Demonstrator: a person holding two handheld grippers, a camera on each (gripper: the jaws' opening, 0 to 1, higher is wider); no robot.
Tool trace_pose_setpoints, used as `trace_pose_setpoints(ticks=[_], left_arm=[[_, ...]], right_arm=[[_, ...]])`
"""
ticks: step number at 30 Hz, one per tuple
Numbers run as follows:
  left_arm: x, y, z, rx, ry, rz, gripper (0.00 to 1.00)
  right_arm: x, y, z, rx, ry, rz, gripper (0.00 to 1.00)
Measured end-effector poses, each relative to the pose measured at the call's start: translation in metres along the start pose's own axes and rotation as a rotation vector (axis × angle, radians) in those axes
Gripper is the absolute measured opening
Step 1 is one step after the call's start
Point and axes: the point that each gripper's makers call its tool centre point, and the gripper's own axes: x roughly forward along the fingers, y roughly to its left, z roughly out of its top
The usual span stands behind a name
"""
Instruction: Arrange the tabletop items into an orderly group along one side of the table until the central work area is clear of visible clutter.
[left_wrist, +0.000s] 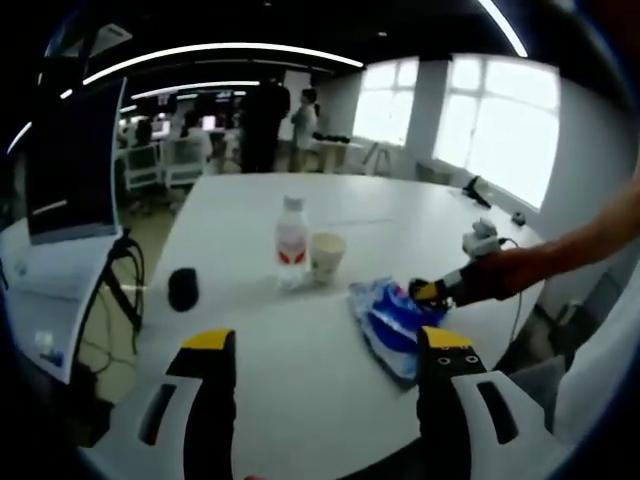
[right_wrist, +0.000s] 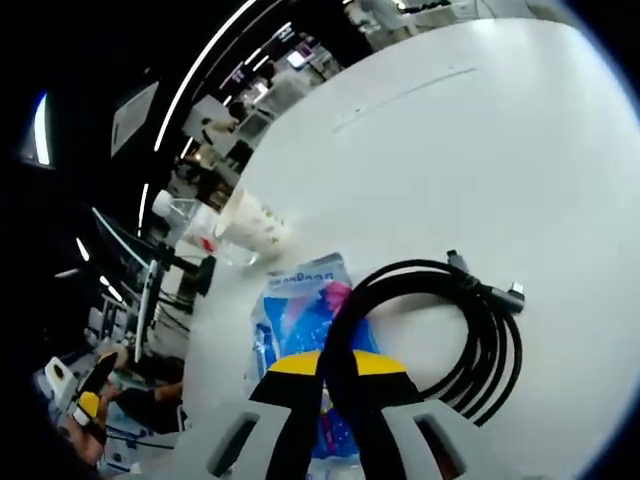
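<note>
Now, with the right gripper (right_wrist: 326, 372) clenched on the black cable (right_wrist: 470, 330) and the left gripper (left_wrist: 325, 350) released, carry the coil clear of the blue packet (right_wrist: 300, 310) and lay it toward ten o'clock, beside the paper cup (right_wrist: 256, 224).

Bottle (left_wrist: 291, 240), cup (left_wrist: 327, 255), blue packet (left_wrist: 390, 325)

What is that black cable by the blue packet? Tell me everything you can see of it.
The cable is thin, black and rubbery-looking, wound into a loose coil of several loops. Two small plug ends stick out at the coil's top right. Most of it lies on the white table; its left side crosses the blue packet. One part of the loop runs down between the yellow-tipped jaws of the right gripper, which look closed on it.
</note>
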Motion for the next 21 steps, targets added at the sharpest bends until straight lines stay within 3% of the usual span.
trace_pose_setpoints(ticks=[5, 9, 21], left_arm=[[0.001, -0.004, 0.002, 0.000, -0.004, -0.003, 0.74], [0.001, -0.008, 0.005, -0.001, -0.010, -0.008, 0.74], [0.005, -0.013, 0.005, -0.011, -0.006, -0.029, 0.74]], right_arm=[[-0.010, 0.001, 0.002, -0.017, -0.016, 0.017, 0.06], [-0.021, 0.003, 0.012, 0.028, -0.070, 0.052, 0.06], [-0.054, -0.007, 0.025, 0.068, -0.165, 0.056, 0.06]])
